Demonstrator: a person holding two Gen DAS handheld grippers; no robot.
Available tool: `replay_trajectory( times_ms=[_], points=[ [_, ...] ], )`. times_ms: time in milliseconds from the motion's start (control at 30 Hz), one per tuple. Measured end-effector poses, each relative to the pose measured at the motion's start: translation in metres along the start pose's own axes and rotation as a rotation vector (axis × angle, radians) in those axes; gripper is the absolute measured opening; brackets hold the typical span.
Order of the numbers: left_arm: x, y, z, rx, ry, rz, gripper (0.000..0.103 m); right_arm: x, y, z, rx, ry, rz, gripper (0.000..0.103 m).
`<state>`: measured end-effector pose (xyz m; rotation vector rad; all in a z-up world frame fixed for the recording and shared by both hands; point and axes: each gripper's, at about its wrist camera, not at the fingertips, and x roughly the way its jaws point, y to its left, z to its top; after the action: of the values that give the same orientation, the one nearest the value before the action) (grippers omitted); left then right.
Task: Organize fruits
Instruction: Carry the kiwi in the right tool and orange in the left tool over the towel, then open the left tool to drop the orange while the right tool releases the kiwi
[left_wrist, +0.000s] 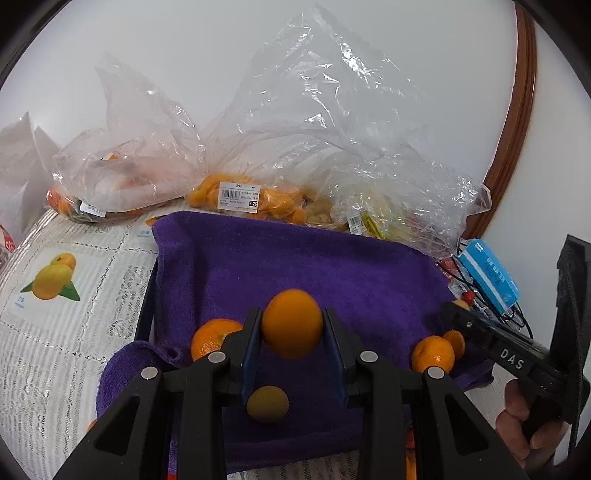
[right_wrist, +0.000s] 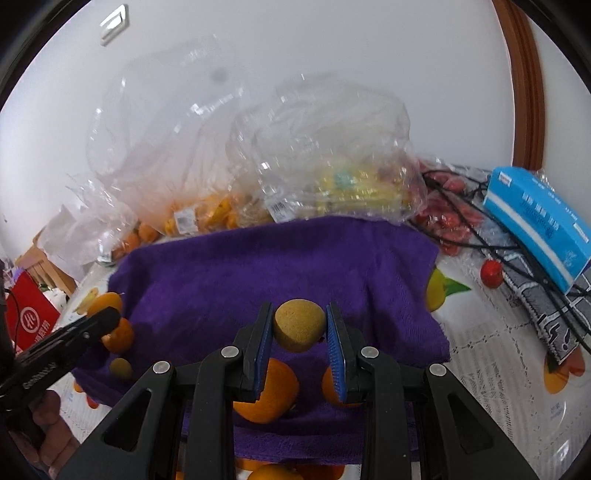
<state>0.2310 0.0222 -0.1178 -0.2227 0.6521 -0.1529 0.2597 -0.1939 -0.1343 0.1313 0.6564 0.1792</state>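
The left gripper (left_wrist: 291, 328) pinched a smooth, round orange (left_wrist: 292, 324) between its blue pads, held above the purple towel (left_wrist: 295, 266). The right gripper (right_wrist: 300, 326) pinched a small tan-brown fruit (right_wrist: 299, 325) with a rough, matte skin, also above the towel. In the left view a second brownish fruit (left_wrist: 267, 403) lay on the towel at 6 o'clock from the held orange. A loose orange (left_wrist: 210, 338) sat at 9 o'clock, half hidden behind the left finger; two small mandarins (left_wrist: 433, 353) lay at 3 o'clock, touching each other. In the right view two more oranges (right_wrist: 271, 391) sat under the jaws, partly covered by the fingers.

Clear plastic bags (left_wrist: 295, 129) at 12 o'clock held orange and yellowish fruit; the contents were blurred by crinkled film, kind unclear. The white price label (left_wrist: 238, 197) showed a barcode and "7.2", the rest too small to read. The blue box (right_wrist: 539, 225) at 2 o'clock in the right view had unreadable print. The right gripper's body in the left view read "DAS". The red bag (right_wrist: 29, 321) at 9 o'clock was cut off by the frame edge, its logo illegible. The tablecloth (left_wrist: 66, 295) showed a printed mango picture.
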Motion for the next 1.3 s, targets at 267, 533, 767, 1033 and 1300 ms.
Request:
replay_trajectory(
  times_ms=[267,533,767,1033,1300],
  points=[
    [0.005,-0.001,-0.001,0.008,0.015,-0.006,0.031,0.009,0.001,-0.003,-0.006,0.026,-0.002,0.028],
    [0.007,-0.004,-0.002,0.022,0.018,-0.013,0.030,0.012,0.007,-0.007,-0.037,0.034,-0.021,0.028],
    [0.009,-0.004,-0.002,0.022,0.031,-0.016,0.030,0.008,0.010,-0.007,-0.052,0.019,-0.038,0.028],
    [0.009,-0.006,-0.002,0.030,0.032,-0.010,0.030,0.008,0.010,-0.006,-0.051,0.032,-0.040,0.028],
    [0.005,-0.005,-0.001,0.009,0.029,-0.031,0.043,0.005,0.009,-0.005,-0.047,0.018,-0.051,0.032]
  ],
)
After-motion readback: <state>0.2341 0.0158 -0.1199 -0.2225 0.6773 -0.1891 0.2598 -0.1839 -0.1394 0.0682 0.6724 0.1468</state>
